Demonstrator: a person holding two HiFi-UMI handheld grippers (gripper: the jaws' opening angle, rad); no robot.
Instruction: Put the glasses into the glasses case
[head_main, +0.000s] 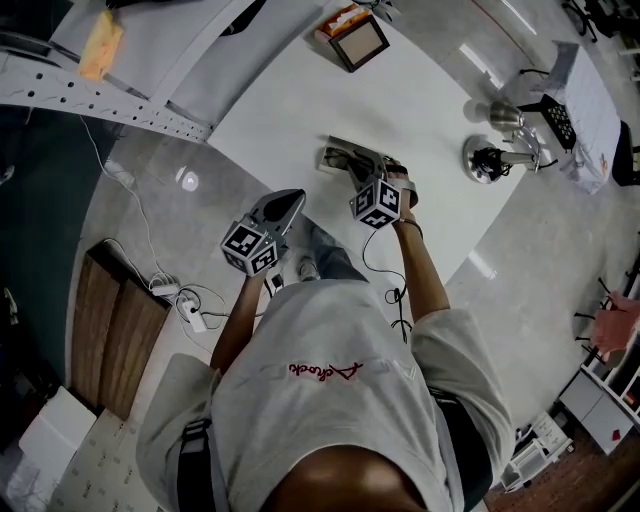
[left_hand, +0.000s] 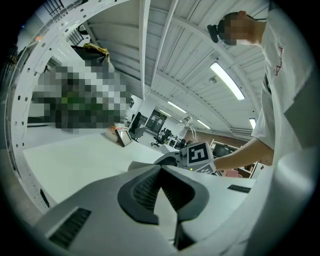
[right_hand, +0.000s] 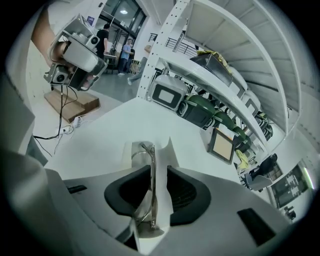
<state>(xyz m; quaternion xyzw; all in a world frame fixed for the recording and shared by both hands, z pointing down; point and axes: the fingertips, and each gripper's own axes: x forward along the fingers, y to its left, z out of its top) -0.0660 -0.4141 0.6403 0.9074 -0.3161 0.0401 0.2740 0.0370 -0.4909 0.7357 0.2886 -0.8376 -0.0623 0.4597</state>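
— Right gripper (right_hand: 158, 170) state?
— Spread wide, pads clear of the glasses (right_hand: 151, 192), seen edge-on between them, apparently inside the open glasses case (head_main: 342, 157) on the table (head_main: 420, 110).
— Left gripper (left_hand: 160, 169)?
— Tips together, empty, apart from the case.
— Risks?
— Snagging the frame on withdrawal, tipping it out; case not yet closed.
— Hard to make out?
— Lenses and case interior, hidden behind the jaws.
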